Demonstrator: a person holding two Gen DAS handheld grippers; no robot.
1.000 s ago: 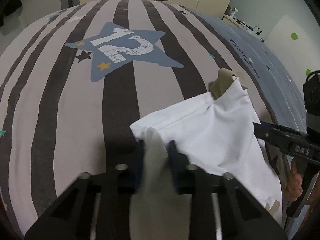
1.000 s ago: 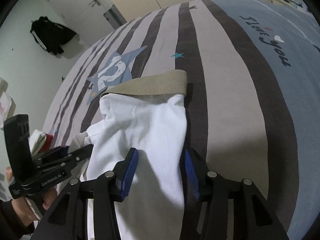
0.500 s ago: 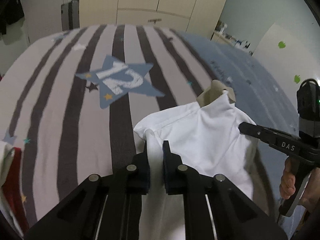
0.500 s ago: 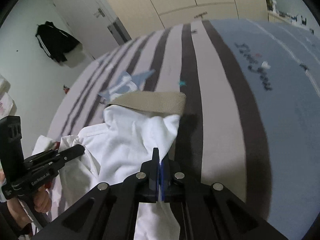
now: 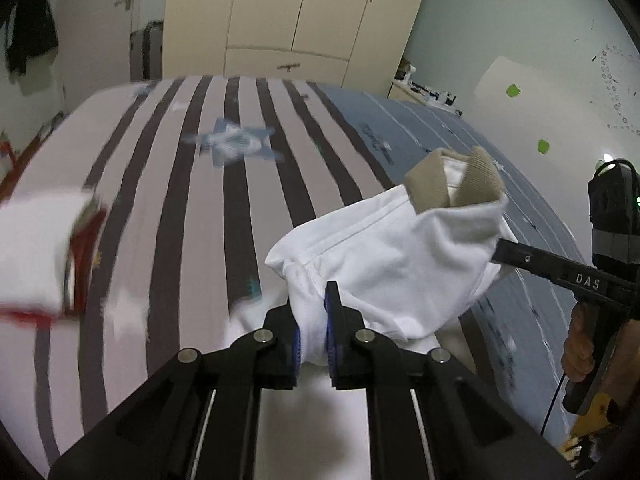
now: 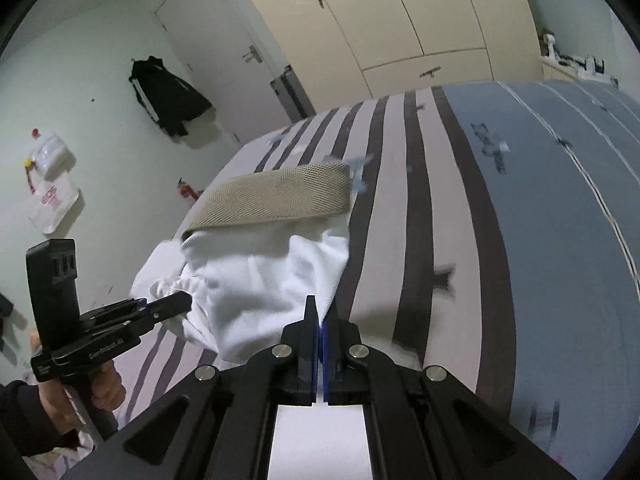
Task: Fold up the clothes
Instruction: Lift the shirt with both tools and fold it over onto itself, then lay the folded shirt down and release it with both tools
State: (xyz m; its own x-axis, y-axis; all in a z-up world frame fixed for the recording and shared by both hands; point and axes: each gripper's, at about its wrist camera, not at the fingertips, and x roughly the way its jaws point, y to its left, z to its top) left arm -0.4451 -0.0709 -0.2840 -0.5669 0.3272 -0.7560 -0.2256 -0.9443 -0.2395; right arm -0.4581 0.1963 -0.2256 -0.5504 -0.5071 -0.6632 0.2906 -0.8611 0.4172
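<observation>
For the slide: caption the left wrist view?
Left hand-held gripper pinches white polo shirt above striped bed.

Two black handheld grippers: the left gripper (image 5: 311, 312) and right gripper (image 6: 319, 322) have blue-padded fingers (image 5: 330, 332) and silver screws (image 6: 355, 350). White "DAS" lettering (image 5: 588, 281) at right; dark sleeve (image 6: 20, 420) at lower left.

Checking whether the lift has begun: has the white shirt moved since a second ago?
Yes. The white shirt has risen off the striped bedspread; its tan collar now hangs above the blue part, clamped in both hand-held grippers.
</observation>
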